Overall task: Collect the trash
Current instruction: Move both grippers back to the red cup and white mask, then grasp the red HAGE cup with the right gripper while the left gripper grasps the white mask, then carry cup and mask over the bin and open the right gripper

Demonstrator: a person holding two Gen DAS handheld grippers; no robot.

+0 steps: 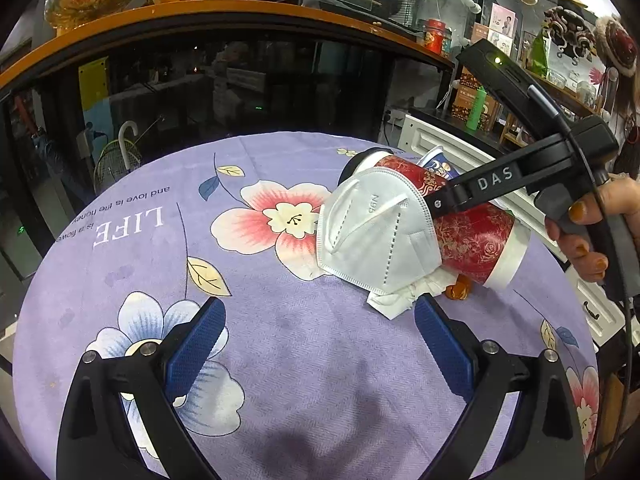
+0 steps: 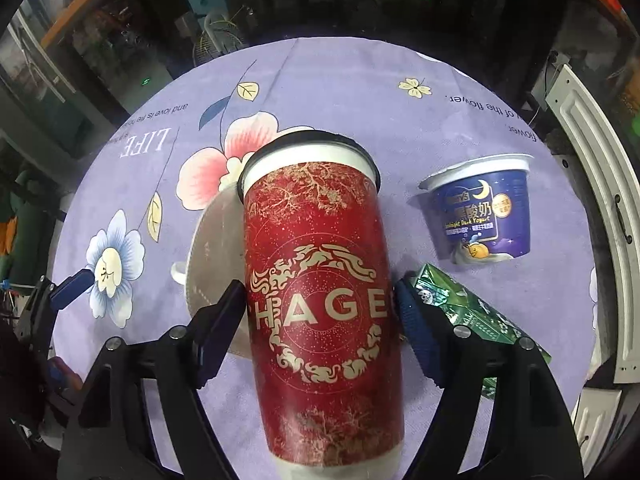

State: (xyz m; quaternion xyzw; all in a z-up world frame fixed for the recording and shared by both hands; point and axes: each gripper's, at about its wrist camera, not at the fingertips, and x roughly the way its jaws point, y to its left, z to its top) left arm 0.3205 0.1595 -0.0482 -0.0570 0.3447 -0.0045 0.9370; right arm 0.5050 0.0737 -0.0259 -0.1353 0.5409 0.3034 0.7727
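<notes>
A tall red paper cup (image 2: 320, 280) with a black lid lies tilted between the blue pads of my right gripper (image 2: 320, 312), which is shut on its sides. In the left wrist view the same cup (image 1: 476, 236) is held by the right gripper (image 1: 444, 204), with a white N95 mask (image 1: 372, 236) leaning against it and a crumpled white tissue (image 1: 400, 300) beneath. My left gripper (image 1: 320, 340) is open and empty, low over the cloth just in front of the mask and tissue. A blue yogurt tub (image 2: 484, 208) and a green carton (image 2: 472, 304) sit right of the cup.
The round table wears a purple flowered cloth (image 1: 280, 360). A small orange scrap (image 1: 460, 290) lies by the tissue. A dark glass cabinet under an orange shelf (image 1: 240, 12) stands behind the table, and a white cabinet (image 1: 460, 148) stands at the right.
</notes>
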